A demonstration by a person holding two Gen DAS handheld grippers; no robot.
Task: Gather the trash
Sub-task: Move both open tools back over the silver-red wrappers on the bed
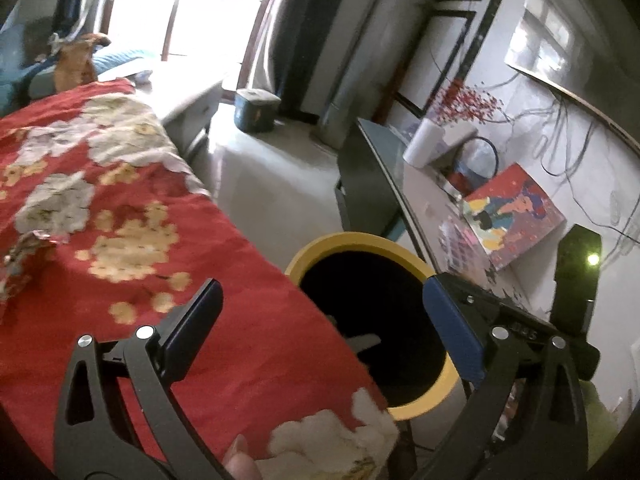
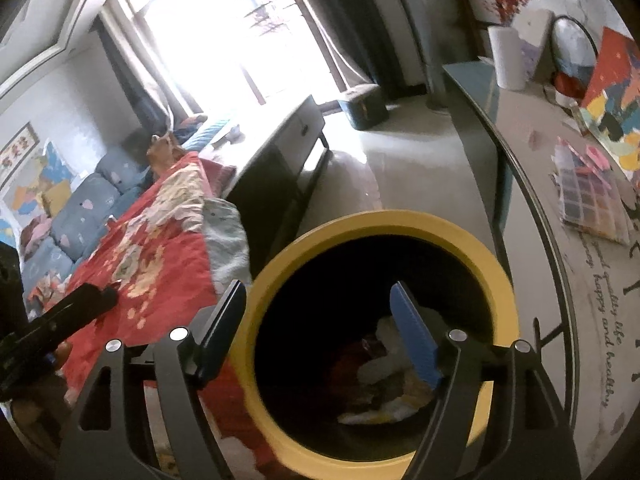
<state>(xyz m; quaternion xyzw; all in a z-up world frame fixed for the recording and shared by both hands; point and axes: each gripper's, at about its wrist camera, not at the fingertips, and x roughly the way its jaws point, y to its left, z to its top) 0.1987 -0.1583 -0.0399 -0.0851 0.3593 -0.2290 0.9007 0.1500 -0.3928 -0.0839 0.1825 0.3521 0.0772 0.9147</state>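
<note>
Yellow-rimmed bin at lower centre, trash inside (crumpled wrappers), right gripper fingers apart above it, left gripper fingers wide apart, empty, red floral blanket at left.

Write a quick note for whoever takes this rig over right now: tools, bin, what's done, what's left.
Left tool: open, empty, over the edge of the red floral blanket beside the bin.
Right tool: open, empty, above the mouth of the yellow-rimmed bin.
Bin stands on the floor between the bed and the side table.
Done: crumpled trash already lies inside the bin.
Left: a crumpled wrapper remains on the blanket, at the left edge of the left wrist view; it looks like the next pickup. Check the table too.
</note>
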